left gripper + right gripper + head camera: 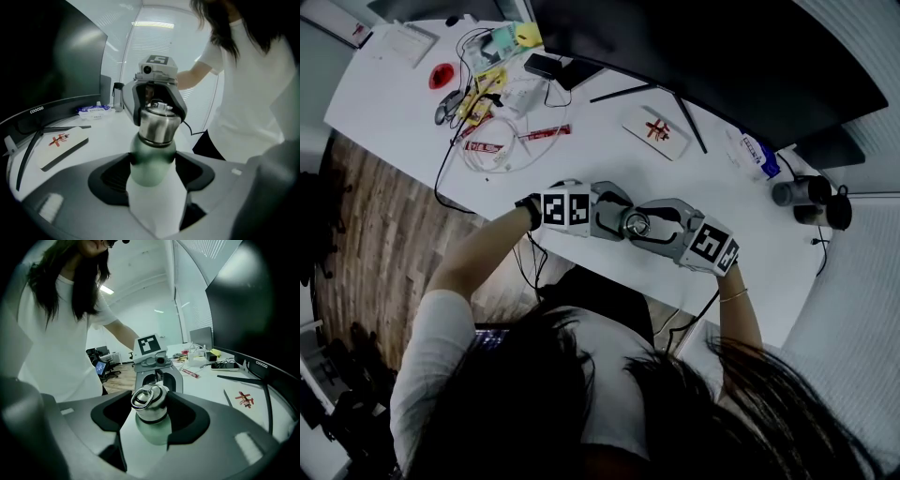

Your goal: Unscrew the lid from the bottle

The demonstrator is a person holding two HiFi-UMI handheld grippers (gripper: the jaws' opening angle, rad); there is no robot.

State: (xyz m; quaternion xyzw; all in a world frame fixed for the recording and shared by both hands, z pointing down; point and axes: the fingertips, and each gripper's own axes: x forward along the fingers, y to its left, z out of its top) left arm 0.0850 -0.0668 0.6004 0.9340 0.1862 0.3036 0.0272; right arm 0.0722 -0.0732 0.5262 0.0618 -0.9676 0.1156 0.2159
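In the head view, the left gripper [617, 216] and right gripper [656, 225] are meeting at the bottle [635, 223] by the table's [581, 159] near edge. In the left gripper view, its jaws are clamping the bottle's green body. In the right gripper view, its jaws are pinching the steel lid [149, 405].

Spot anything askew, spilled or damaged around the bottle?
Nothing stands out. The left gripper has its jaws clamped on the green bottle, and the right gripper has its jaws on the steel ring-topped lid, which looks squarely seated. No spill or dent shows.
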